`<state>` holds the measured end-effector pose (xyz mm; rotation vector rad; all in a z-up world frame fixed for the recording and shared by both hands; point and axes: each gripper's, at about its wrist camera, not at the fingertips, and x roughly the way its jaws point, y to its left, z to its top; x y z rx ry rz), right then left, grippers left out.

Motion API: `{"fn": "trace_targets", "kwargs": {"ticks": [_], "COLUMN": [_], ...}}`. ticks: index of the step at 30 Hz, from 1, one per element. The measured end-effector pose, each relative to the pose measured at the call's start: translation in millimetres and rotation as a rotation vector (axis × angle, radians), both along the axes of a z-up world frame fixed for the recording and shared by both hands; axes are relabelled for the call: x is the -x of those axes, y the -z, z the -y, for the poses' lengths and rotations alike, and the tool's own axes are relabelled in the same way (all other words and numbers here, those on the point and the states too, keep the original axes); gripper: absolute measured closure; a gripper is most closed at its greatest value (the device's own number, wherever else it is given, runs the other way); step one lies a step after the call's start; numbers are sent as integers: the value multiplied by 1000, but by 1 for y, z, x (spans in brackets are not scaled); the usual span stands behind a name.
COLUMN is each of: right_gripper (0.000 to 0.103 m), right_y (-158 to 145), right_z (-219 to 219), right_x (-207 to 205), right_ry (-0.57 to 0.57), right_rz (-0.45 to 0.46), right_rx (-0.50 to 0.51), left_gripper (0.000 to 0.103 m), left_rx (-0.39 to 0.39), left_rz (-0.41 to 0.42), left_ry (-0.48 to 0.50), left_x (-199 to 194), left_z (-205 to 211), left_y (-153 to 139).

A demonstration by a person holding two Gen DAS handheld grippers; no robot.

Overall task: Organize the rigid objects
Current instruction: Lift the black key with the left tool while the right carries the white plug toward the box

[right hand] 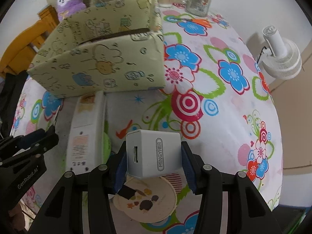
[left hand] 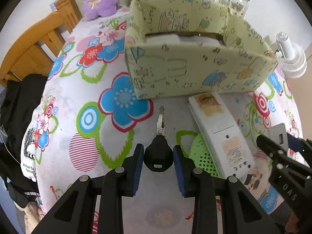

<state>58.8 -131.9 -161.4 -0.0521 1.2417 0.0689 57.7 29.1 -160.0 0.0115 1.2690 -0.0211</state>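
Observation:
A key (left hand: 159, 152) with a black head and a silver blade sits between the blue pads of my left gripper (left hand: 158, 148), which is shut on the head; the blade points away towards the box. My right gripper (right hand: 154, 146) is shut on a white USB charger cube (right hand: 154, 156), held just above the flowered tablecloth. A yellow patterned box (left hand: 195, 70) (right hand: 101, 66) stands open-topped behind both. A long white remote-like device (left hand: 220, 136) (right hand: 83, 132) lies in front of the box, between the grippers. The right gripper (left hand: 273, 146) also shows at the right edge of the left wrist view.
A round printed lid (right hand: 144, 198) lies under the charger, and a green perforated disc (left hand: 202, 156) is beside the white device. A purple plush (left hand: 99, 0), a glass jar (right hand: 198, 0) and a white fan (right hand: 280, 58) stand around the table. A wooden chair (left hand: 33, 48) is at the left.

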Motion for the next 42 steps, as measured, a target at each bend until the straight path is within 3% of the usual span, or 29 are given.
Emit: {"fn": "trace_targets", "kwargs": {"ticks": [23, 32, 42], "right_gripper": [49, 49, 49], "right_y": [-60, -81, -102], "right_z": [-12, -5, 3], "right_x": [10, 14, 14], "right_ry": [-84, -85, -75], "right_rz": [104, 148, 188], "right_rx": [-30, -39, -49], "left_gripper": [72, 72, 72], "left_rx": [-4, 18, -8], "left_rz": [102, 138, 185], "left_ry": [2, 22, 30], "left_x": [17, 22, 21], "left_z": [23, 37, 45], "left_y": [-64, -85, -105]}}
